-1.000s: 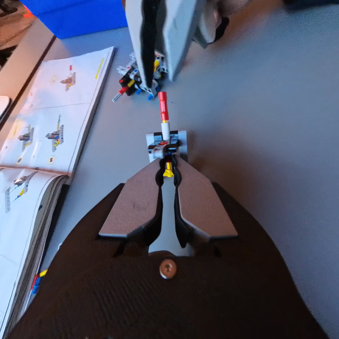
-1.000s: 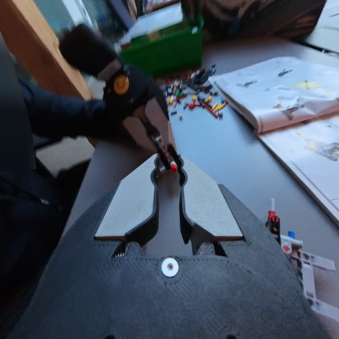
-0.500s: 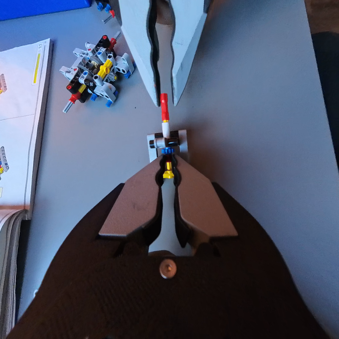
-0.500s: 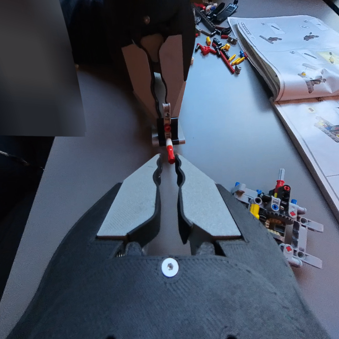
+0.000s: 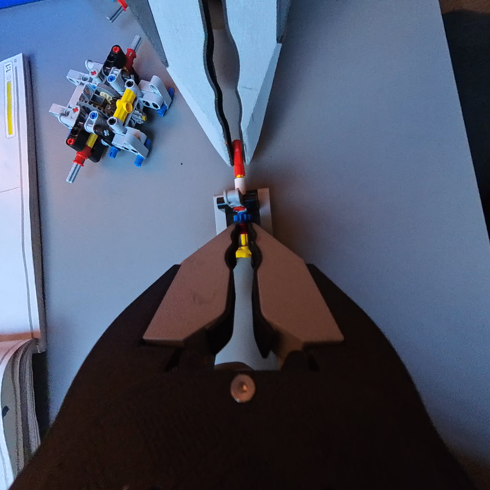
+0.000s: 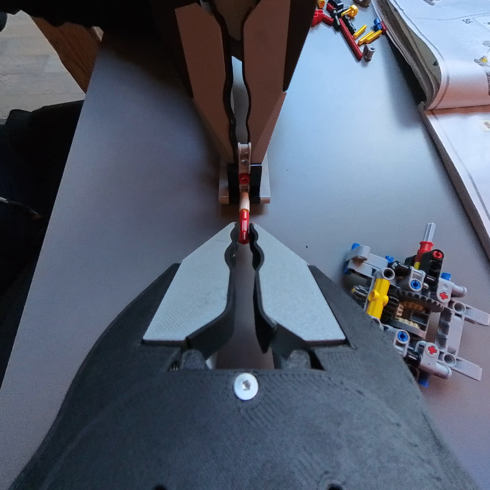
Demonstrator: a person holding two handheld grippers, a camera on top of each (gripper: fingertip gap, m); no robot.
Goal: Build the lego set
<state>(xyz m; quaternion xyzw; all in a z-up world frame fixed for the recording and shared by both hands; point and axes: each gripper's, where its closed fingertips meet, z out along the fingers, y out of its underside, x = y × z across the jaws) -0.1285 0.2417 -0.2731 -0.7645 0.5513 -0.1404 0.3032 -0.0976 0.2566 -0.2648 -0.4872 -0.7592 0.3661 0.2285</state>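
Note:
My left gripper [image 5: 243, 228] is shut on the yellow axle [image 5: 243, 248] of a small brick assembly with a grey plate [image 5: 266, 209], a blue gear [image 5: 242, 218] and a white sleeve [image 5: 240, 183]. The assembly sits low over the grey table. Its far end is a red sleeve [image 5: 237, 159]. My right gripper [image 6: 243, 228] faces the left one and is shut on that red sleeve [image 6: 243, 225], with both pads against it. The left wrist view shows the right gripper [image 5: 237, 161] pinching the red end. The right wrist view shows the left gripper [image 6: 244, 156] behind the assembly's plate [image 6: 266, 185].
A larger grey, black and yellow brick assembly [image 5: 111, 111] lies on the table, also in the right wrist view [image 6: 413, 305]. An open instruction booklet [image 6: 450, 53] and loose small pieces [image 6: 352, 29] lie beyond it. The table edge [image 5: 453, 79] is close by. The left gripper's tips are roughly 5 cm from the right gripper's.
My right gripper has moved up to the red sleeve and its fingers have closed on it. My left gripper has kept its hold on the assembly.

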